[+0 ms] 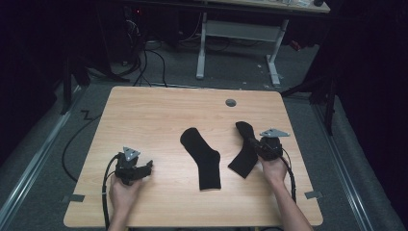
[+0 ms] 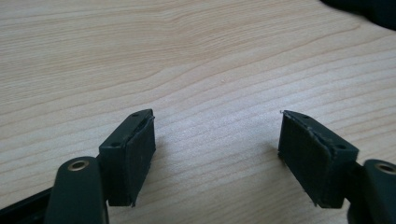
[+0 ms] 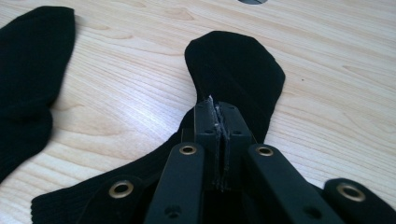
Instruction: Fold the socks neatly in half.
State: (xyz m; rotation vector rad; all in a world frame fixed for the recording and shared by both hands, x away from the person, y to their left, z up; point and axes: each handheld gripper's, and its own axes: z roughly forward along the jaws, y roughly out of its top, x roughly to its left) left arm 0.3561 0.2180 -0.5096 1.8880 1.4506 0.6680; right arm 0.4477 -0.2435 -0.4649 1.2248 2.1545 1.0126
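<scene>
Jaws on the left gripper [image 1: 144,168] are standing wide apart with nothing between them, resting low over bare wood near the front left of the tabletop [image 1: 144,115]; in the left gripper view the same gripper [image 2: 217,140] is showing both dark ribbed pads and pale wood grain in the gap. Moving rightward, a first black sock [image 1: 202,159] is lying flat near the middle of the tabletop, toe end pointing away from the person and cuff toward them, with no gripper touching it. Further right, a second black sock [image 1: 244,151] is lying at a slant, well apart from the first at the toe and close to it at the cuff. At the far right, the right gripper [image 1: 262,147] is pinching this second sock; in the right gripper view its jaws [image 3: 218,135] are pressed together on a fold of the sock [image 3: 233,65] around the heel, with the rounded toe lying beyond them. The work in hand appears to be pairing the socks. To do this step well, the right hand should probably be lifting only enough to clear the wood, keeping the pinch firm so the thin knit is not slipping, while the left gripper is coming across to pin or take the middle sock so it is not dragging out of line.
</scene>
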